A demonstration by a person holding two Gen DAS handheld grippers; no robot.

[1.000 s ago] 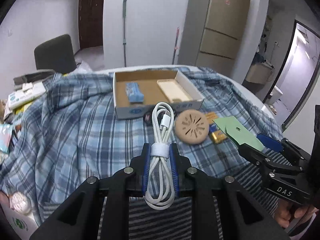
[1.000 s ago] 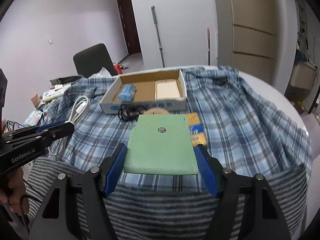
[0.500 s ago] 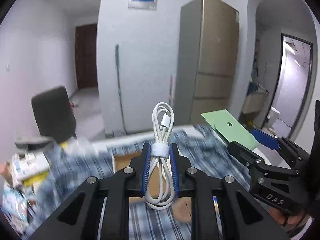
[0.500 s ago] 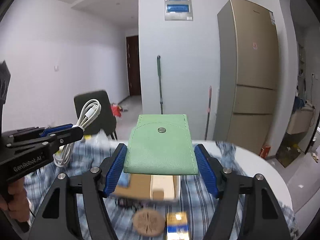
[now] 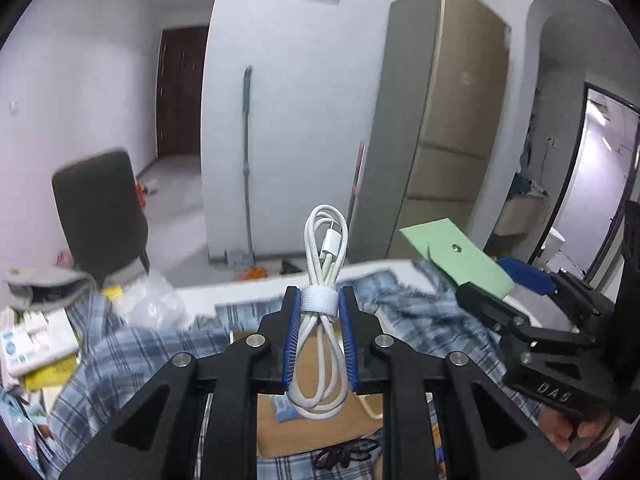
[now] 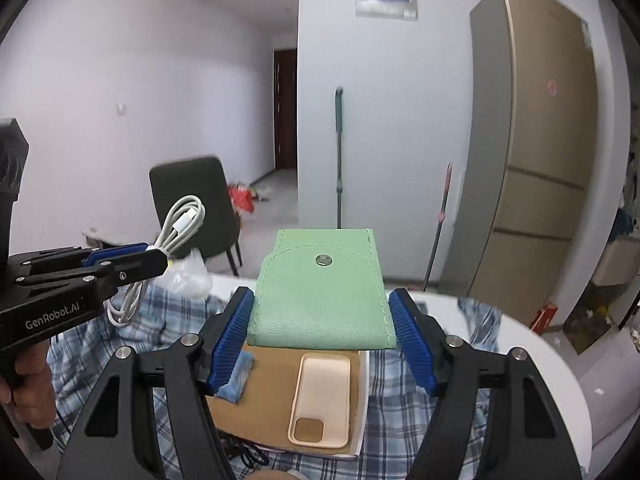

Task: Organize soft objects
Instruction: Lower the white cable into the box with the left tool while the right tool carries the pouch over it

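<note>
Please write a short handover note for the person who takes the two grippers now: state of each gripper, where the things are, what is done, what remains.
Left gripper: shut on the coiled white charging cable, held in the air above the table.
Right gripper: shut on the green snap pouch, also lifted, above the cardboard box.
In the box: a beige phone case and a blue packet.
The box sits on the blue plaid cloth; a black cord lies in front of it.
Done: both items picked up.
Left: probably set the cable and the pouch into the box, then the remaining loose items.
</note>
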